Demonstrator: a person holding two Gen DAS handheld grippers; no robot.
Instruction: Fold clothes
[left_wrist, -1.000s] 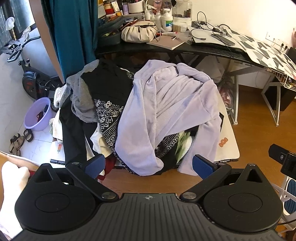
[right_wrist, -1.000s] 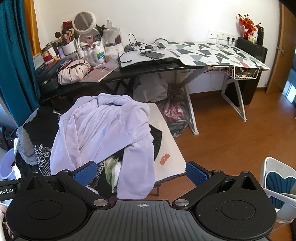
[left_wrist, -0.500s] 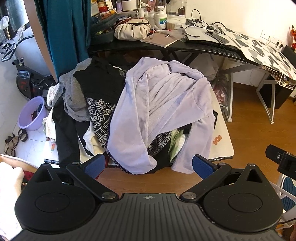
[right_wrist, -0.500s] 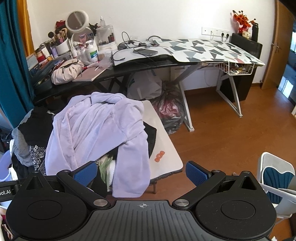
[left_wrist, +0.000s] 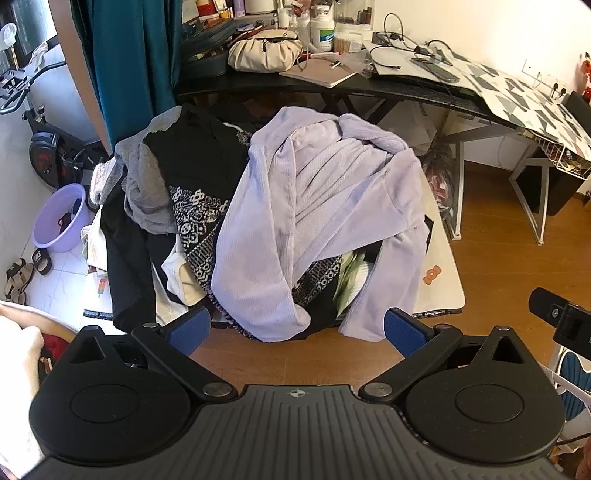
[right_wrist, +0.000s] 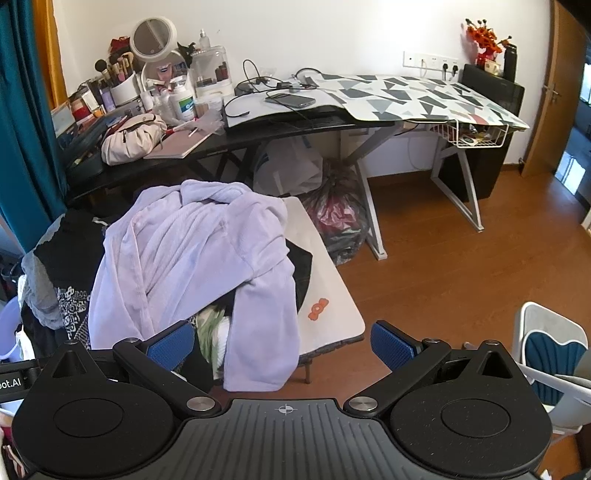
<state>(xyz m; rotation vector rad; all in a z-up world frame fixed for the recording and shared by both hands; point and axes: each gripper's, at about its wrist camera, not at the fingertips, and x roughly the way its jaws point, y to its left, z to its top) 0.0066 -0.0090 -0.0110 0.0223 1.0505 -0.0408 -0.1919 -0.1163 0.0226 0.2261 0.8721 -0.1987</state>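
Across the centre of both views, a heap of clothes covers a small white folding table (right_wrist: 325, 295), whose bare right end shows an orange mark. On top lies the lilac fleece robe (left_wrist: 325, 206), spread front-up and rumpled; its ribbed lining shows between the open front edges. One sleeve hangs over the table's near edge at lower centre of the left wrist view, and a front panel droops beside it. Being uppermost and unpinned, it is probably the first garment to be taken. Beneath it, toward the left of the frame, lie a black garment with a white patterned band (left_wrist: 199, 218) and a grey top (left_wrist: 144, 192), both crumpled and partly buried.

The left gripper (left_wrist: 295, 328) sits low in its frame, its blue-padded jaws spread wide with nothing between them, short of the table with bare wood floor under the gap. The right gripper (right_wrist: 282, 341) is likewise spread and empty, held back from the pile and aimed at the table's right end. I judge both are held apart and open so each can take a separate edge of the robe and lift it clear. No folding has begun.

A cluttered black desk (right_wrist: 258, 133) stands behind the pile, well apart.
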